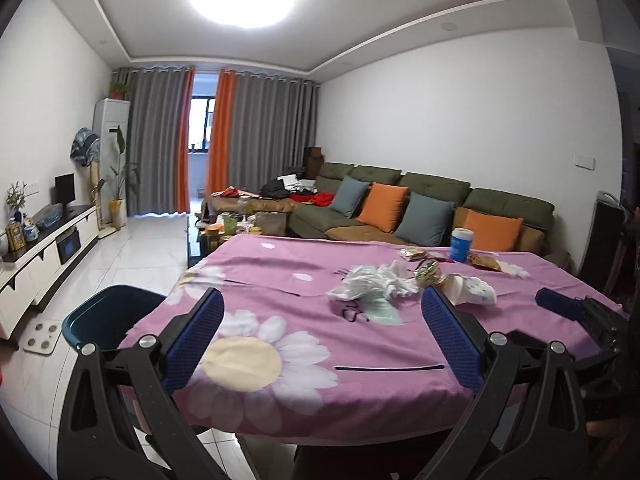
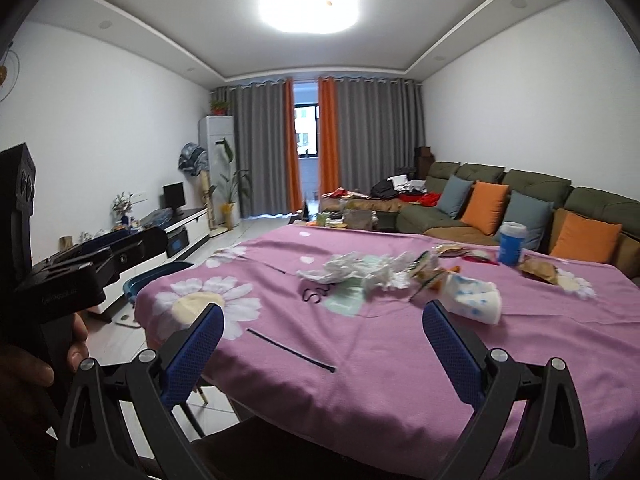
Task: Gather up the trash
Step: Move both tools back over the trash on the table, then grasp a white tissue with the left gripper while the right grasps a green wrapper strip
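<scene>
Dark teal plastic is showing at the far left, where the bin [image 1: 108, 316] is standing on the floor just beside the table's left edge, lower than the tabletop and partly hidden by it, so anything carried over is risking a miss onto the tiles if released too early. The left gripper [image 1: 322, 338] is hovering over the near left part of the pink flowered cloth [image 1: 304, 364] with its jaws spread wide and nothing between them. Moving right, the crumpled white plastic bag [image 1: 374, 284] is lying in the middle of the table, loose and light; a pinch on one thin fold is likely to slip, or drag the cloth with it and bunch it up. Just right of it, shiny snack wrappers [image 1: 430, 272] and a white tissue pack [image 1: 474, 290] are sitting almost touching each other, so a grab at one is threatening to scatter the other. Farther right and farther back, a blue cup [image 1: 460, 244] is standing upright near flat wrappers [image 1: 484, 262]; a careless sweep could be tipping it, and I cannot tell whether it is holding liquid. The right gripper [image 2: 322, 340] is also gaping wide and holding nothing, and with both tools close together over the same heap, they are risking a collision.
</scene>
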A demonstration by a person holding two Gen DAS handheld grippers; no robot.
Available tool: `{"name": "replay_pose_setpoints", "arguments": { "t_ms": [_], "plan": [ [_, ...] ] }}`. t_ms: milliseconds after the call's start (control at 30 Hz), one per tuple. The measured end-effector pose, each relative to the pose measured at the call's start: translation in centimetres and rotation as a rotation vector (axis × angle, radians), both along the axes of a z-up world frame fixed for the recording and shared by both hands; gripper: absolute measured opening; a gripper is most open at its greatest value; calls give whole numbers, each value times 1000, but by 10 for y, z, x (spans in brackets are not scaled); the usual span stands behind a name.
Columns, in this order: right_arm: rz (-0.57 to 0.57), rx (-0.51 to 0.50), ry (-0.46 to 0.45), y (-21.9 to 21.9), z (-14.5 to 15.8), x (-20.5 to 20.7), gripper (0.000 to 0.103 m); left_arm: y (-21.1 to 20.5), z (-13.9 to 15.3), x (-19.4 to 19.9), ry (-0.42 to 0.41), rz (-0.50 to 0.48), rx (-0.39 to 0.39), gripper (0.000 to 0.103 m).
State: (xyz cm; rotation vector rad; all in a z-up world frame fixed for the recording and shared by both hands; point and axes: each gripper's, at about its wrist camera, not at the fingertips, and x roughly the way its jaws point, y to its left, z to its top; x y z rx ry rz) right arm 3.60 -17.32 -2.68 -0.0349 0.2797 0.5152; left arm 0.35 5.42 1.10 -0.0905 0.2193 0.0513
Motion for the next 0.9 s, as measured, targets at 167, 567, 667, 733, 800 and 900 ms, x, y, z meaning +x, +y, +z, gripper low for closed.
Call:
{"name": "replay_pose_setpoints", "arguments": {
  "t_ms": [167, 567, 667, 733, 800, 900],
  "plan": [
    [-52, 18, -13, -17, 6, -3, 96, 5, 4, -5, -53, -1, -53, 97],
    [-129, 23, 53, -37, 9, 43, 96, 3, -9, 51, 87, -66, -26, 97],
    [-139, 15, 87, -40, 9, 67, 96, 1, -12, 79, 109, -89, -17, 97],
    [-142, 3, 107, -40, 9, 84, 96, -3, -13, 98, 128, -103, -14, 97],
    [-142, -5, 130, -38, 9, 103, 96, -4, -14, 121, 145, -115, -8, 97],
    [-141, -30, 154, -33, 10, 130, 96, -7, -19, 156, 184, -133, 7, 97]
  ]
}}
